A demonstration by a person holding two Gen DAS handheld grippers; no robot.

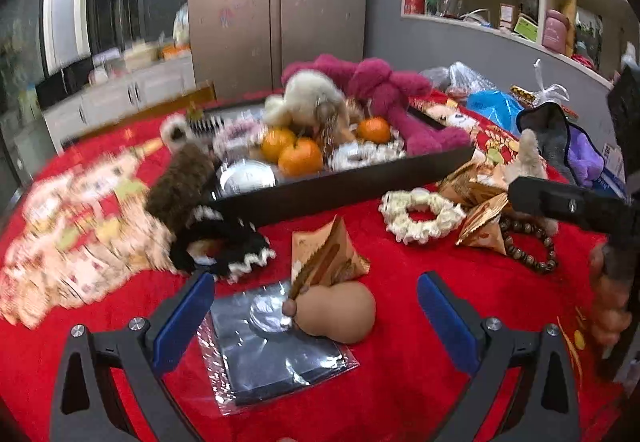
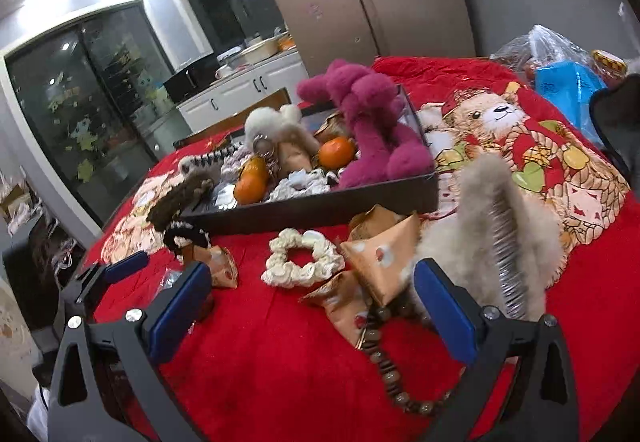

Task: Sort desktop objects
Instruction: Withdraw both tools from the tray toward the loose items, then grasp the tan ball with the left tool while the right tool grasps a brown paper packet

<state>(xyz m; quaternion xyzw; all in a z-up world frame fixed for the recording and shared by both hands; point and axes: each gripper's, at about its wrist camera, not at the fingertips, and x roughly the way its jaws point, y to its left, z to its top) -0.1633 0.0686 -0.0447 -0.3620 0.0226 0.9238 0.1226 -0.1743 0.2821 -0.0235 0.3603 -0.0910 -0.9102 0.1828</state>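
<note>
While the left claw [image 1: 316,312] hangs wide apart over a tan gourd [image 1: 336,316] lying on a clear plastic sleeve [image 1: 272,354], the right claw [image 2: 312,308] gapes just as wide above the red-clothed bench [image 2: 280,362], gripping nothing. Near its right finger sit a fluffy hair clip [image 2: 500,238], brown beads [image 2: 388,362] and a cream scrunchie [image 2: 302,258]. Behind them, the black tray [image 2: 320,207] holds oranges [image 2: 336,152] and a magenta plush [image 2: 368,121].
</note>
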